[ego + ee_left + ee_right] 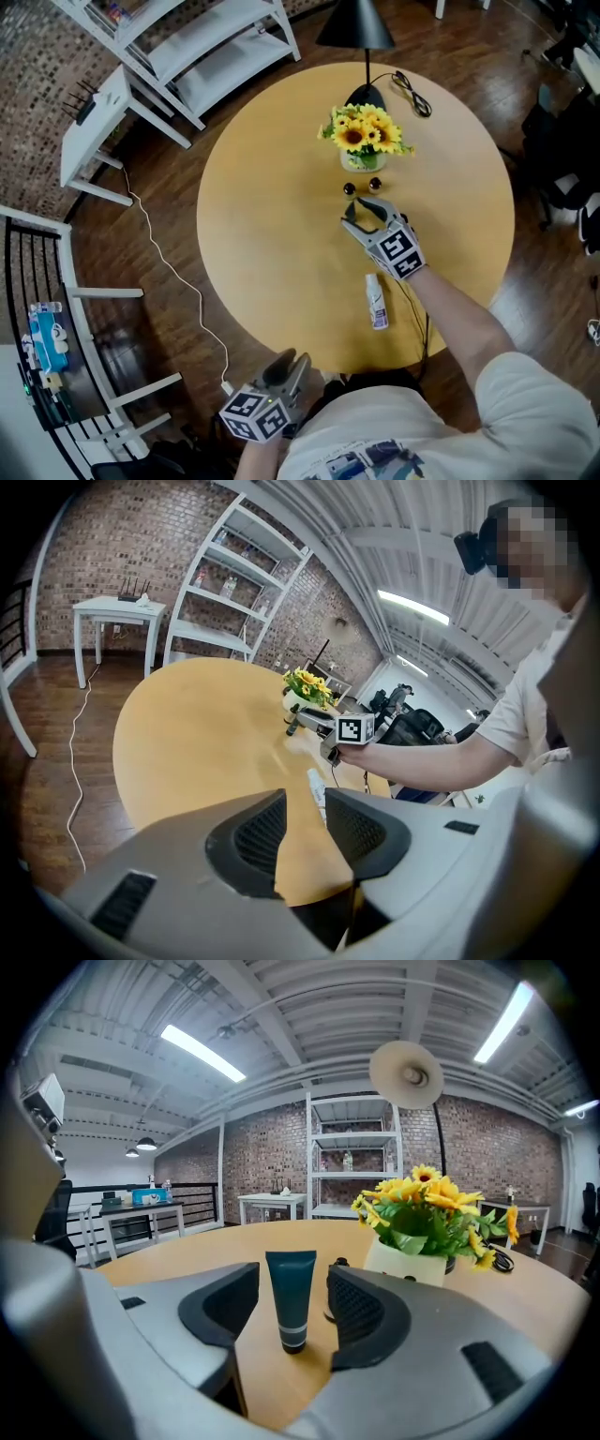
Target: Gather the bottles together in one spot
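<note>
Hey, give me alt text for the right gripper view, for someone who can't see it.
A dark teal tube stands cap-down on a wooden table, between the open jaws of the right claw, which do not touch it. A white pot of sunflowers stands just behind on the right.

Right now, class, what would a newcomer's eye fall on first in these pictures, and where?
Bright potted sunflowers stand at the far side of the round wooden table, beside a black lamp. Just before them, the right tool frames an upright dark teal tube between open jaws; a white bottle lies nearer the table's front edge.
</note>
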Demonstrator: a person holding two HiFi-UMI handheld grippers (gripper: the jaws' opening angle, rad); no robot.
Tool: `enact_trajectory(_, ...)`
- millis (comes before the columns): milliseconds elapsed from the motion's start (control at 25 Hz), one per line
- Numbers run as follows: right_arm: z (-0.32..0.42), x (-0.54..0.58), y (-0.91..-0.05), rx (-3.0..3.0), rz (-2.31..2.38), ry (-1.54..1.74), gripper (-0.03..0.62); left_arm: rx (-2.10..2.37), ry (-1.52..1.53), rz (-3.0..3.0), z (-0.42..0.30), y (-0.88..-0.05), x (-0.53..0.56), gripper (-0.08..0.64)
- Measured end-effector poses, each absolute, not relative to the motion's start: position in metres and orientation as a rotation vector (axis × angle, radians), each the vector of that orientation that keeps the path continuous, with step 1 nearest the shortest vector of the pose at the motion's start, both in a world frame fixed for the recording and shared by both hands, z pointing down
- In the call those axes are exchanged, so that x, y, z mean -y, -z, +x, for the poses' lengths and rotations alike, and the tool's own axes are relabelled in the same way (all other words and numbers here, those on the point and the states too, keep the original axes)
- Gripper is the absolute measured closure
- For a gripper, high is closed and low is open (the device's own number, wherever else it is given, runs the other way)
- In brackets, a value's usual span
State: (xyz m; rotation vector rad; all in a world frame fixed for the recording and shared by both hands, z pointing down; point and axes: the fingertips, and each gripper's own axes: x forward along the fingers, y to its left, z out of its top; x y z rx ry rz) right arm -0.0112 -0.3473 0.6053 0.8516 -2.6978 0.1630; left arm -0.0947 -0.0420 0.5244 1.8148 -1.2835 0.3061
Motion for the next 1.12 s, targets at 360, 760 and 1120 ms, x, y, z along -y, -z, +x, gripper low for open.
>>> enact_trajectory(360, 0.04, 0.28, -0.556, 2.735, 0.925, -0.206, 0.336, 1.206, -0.318, 1.948, -0.087, -0.509, 0.048, 0.433)
enact_trajectory(760, 0.086, 0.128, -0.511, 2.629, 1.097, -0.327, 0.324, 1.179, -0.322, 2.136, -0.113, -0.471, 0.022, 0.433)
enact_trajectory(1120, 0.112, -0.002, -0.459, 2.57, 1.303, -0.467, 0.287, 1.105, -0.249, 2.243, -0.104, -0.458, -0.022, 0.43)
